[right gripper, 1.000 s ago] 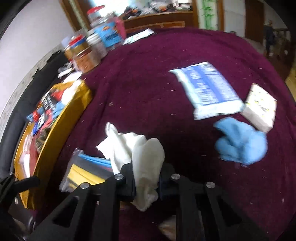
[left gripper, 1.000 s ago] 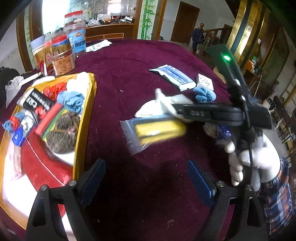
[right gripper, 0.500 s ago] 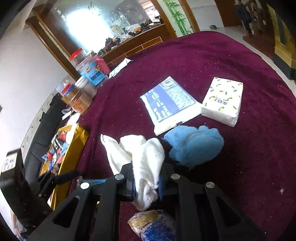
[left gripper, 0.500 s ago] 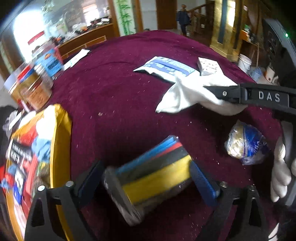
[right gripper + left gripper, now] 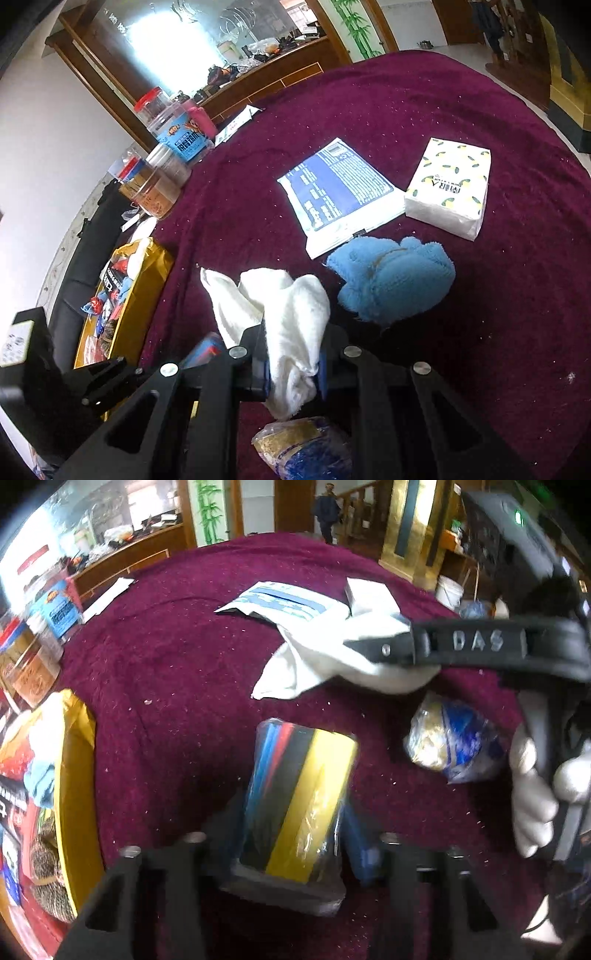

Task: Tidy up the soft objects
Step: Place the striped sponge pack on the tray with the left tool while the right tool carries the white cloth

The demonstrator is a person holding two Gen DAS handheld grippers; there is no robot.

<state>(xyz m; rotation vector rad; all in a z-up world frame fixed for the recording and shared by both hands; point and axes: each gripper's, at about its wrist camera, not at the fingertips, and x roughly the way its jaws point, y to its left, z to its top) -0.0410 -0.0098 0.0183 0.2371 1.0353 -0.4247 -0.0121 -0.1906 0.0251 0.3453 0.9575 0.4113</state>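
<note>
My left gripper [image 5: 291, 834] is shut on a plastic-wrapped pack of yellow, black, red and blue cloths [image 5: 299, 797], held above the maroon tablecloth. My right gripper [image 5: 293, 365] is shut on a white cloth [image 5: 284, 314] and holds it up; it shows at the right of the left wrist view [image 5: 369, 653], with the white cloth [image 5: 314, 661] hanging from it. A fluffy blue cloth [image 5: 391, 277] lies just ahead of the right gripper. A yellow tray [image 5: 77, 775] of small items sits at the left.
A blue-and-white packet [image 5: 340, 192] and a lemon-print tissue pack [image 5: 450, 184] lie beyond the blue cloth. A bagged gold-and-blue item [image 5: 450, 746] lies under the right gripper. Jars [image 5: 173, 140] stand at the far left edge.
My left gripper went from open above the cloth pack to closed around it and lifted it. My right gripper kept hold of the white cloth and rose away from the table.
</note>
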